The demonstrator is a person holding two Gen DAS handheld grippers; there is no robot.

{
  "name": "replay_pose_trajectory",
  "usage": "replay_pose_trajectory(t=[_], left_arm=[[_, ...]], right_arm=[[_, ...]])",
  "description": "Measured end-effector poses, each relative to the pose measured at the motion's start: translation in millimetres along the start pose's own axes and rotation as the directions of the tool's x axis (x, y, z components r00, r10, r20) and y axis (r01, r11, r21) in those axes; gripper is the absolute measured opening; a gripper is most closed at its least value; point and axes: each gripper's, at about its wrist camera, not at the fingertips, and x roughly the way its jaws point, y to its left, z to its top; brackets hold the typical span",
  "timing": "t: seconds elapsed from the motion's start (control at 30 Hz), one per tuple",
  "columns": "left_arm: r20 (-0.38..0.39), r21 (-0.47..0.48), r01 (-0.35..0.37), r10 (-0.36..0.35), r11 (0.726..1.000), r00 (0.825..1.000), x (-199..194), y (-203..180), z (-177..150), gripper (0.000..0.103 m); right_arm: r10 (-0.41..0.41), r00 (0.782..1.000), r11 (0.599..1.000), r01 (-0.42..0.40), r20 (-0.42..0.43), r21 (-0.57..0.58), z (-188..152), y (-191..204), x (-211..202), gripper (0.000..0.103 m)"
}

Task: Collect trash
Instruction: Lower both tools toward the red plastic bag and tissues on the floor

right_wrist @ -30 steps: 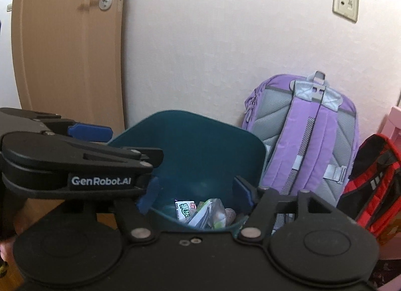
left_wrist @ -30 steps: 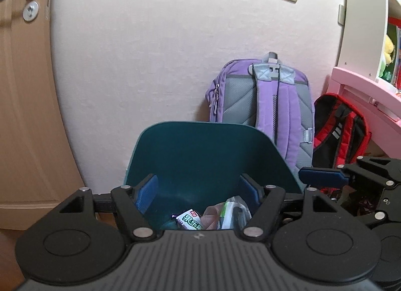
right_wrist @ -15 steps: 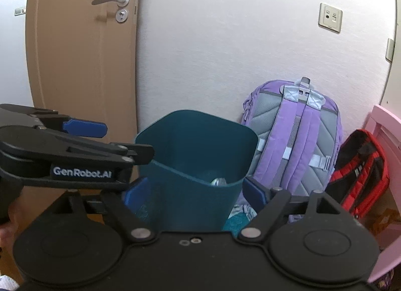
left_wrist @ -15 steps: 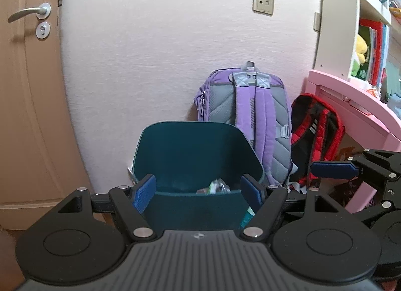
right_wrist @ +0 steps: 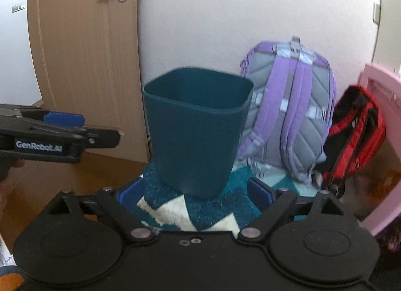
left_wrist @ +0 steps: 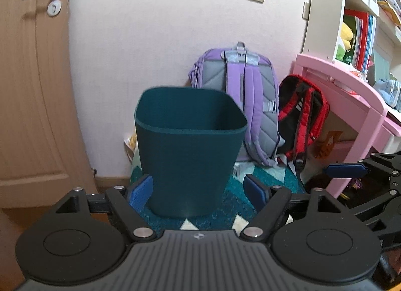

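A dark teal trash bin [left_wrist: 188, 160] stands upright on a patterned rug by the wall; its inside is hidden from this low angle. My left gripper [left_wrist: 198, 190] faces the bin from a short way back. Its jaws are opening, and its blue pads [left_wrist: 140, 192] touch nothing. My right gripper [right_wrist: 195, 190] points at the same bin [right_wrist: 198, 145] from slightly further right. Its jaws are opening too, with nothing held. Each gripper shows at the edge of the other's view: the right gripper [left_wrist: 345, 169] and the left gripper [right_wrist: 62, 119].
A purple backpack [left_wrist: 240, 95] and a red-and-black backpack [left_wrist: 303, 120] lean on the wall right of the bin. A pink desk [left_wrist: 351, 85] with shelves stands at the right. A wooden door [left_wrist: 32, 90] is at the left. The teal-and-white rug [right_wrist: 175, 208] covers the floor under the bin.
Both grippers have pulled back from above the bin's mouth, so the trash inside has gone out of sight and the bin's outer wall shows. Both pairs of jaws stand wider.
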Motion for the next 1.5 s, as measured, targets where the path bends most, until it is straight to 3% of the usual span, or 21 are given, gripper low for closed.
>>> replay_pose_trajectory(t=[0.3,0.63,0.73,0.83,0.93,1.17,1.5], left_arm=[[-0.06,-0.015,0.003,-0.004,1.0,0.998,21,7,-50,0.082],[-0.148,-0.025,0.021,-0.025,0.999,0.989,76,30,-112,0.082],[-0.186,-0.056,0.029,-0.039,0.998,0.982,98,42,-133,0.085],[-0.228,-0.092,0.025,-0.045,0.995,0.973,122,57,-156,0.097],[-0.267,-0.116,0.007,-0.038,0.993,0.963,147,71,-178,0.099],[-0.384,-0.146,-0.027,-0.032,0.989,0.923,209,98,-232,0.099],[-0.569,-0.134,-0.051,-0.035,0.99,0.822,293,119,-325,0.099]], right_arm=[[0.02,0.997,0.996,-0.013,-0.081,0.085,-60,-5,36,0.093],[0.027,0.982,0.993,-0.006,-0.186,0.114,-125,3,104,0.094],[0.025,0.974,0.995,-0.001,-0.227,0.104,-145,7,125,0.094],[0.031,0.962,0.994,-0.002,-0.27,0.105,-166,8,149,0.094],[0.034,0.947,0.993,0.003,-0.319,0.116,-188,7,175,0.094],[0.039,0.893,0.995,0.008,-0.448,0.102,-247,8,229,0.094],[0.052,0.772,0.997,-0.007,-0.634,0.073,-327,15,293,0.094]])
